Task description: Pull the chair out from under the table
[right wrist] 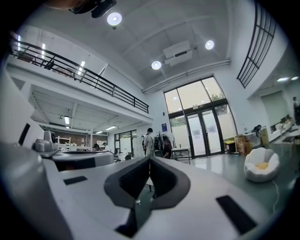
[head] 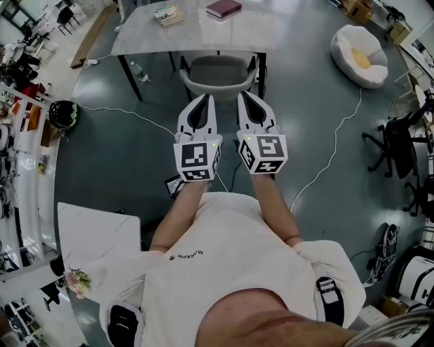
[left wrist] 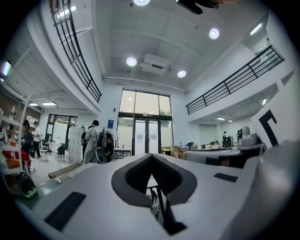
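Observation:
In the head view a grey chair (head: pixel 218 74) with a curved back stands tucked under the near edge of a pale table (head: pixel 190 37). My left gripper (head: pixel 208 98) and right gripper (head: pixel 242 95) are held level side by side, with their tips just short of the chair's back. Both are shut with nothing between the jaws. In the left gripper view the left gripper (left wrist: pixel 151 156) has its dark pads pressed together, and dark thin legs show below them. The right gripper (right wrist: pixel 149 160) looks the same in its own view, closed and empty.
Two books (head: pixel 224 8) (head: pixel 168 15) lie on the table. A water bottle (head: pixel 137 72) stands on the floor by a table leg. White cables (head: pixel 336 139) run over the grey floor. A white beanbag (head: pixel 359 54) sits far right, a black office chair (head: pixel 397 146) at right, a white table (head: pixel 95 234) near left.

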`<state>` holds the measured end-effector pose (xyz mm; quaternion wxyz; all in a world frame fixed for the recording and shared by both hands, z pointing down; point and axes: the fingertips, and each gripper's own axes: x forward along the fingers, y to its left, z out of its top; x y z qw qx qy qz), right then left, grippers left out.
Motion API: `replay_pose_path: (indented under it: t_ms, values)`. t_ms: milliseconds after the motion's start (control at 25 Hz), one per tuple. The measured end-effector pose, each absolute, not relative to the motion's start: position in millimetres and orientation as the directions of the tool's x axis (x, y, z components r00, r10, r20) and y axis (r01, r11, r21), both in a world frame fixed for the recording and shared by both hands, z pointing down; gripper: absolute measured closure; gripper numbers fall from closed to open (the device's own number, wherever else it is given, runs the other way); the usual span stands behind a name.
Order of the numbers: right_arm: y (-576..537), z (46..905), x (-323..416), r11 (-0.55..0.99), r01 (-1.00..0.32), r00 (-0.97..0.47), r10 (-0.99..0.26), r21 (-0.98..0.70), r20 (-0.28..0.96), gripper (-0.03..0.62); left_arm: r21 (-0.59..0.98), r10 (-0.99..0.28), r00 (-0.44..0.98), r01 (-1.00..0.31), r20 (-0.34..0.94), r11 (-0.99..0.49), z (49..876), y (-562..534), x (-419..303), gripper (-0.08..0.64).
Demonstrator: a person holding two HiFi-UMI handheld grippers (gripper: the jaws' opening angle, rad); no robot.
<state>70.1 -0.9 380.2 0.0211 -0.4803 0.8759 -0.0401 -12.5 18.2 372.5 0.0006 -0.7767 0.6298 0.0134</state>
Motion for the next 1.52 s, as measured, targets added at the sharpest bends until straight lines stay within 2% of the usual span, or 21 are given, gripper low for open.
replay_pose_path:
  t_ms: [280, 480, 1280, 1520]
  values:
    - [-5.5, 395.4, 96.3, 0.555, -0.826, -0.558, -0.83, -0.099, 0.006, 0.578, 0.011, -0.987, 0.163, -0.987, 0.007, -0.163, 395.8, 19.8, 7.1, 0.557]
    - [-20.6, 405.7, 88.1, 0.558, -0.824, -0.563, -0.826, -0.101, 0.029, 0.578, 0.018, -0.986, 0.165, -0.986, 0.017, -0.165, 405.1, 4.5, 2.4, 0.557]
    - [-139.1, 390.7, -21.1, 0.415, -0.907, -0.418, -0.907, -0.078, 0.039, 0.578, -0.035, -0.936, 0.351, -0.936, 0.011, -0.351, 389.5, -123.0, -99.2, 0.557]
    - [-150.6, 398.3, -25.4, 0.373, -0.925, -0.377, -0.924, -0.069, 0.064, 0.578, -0.038, -0.924, 0.382, -0.923, 0.033, -0.383, 398.7, -136.1, -110.7, 0.557]
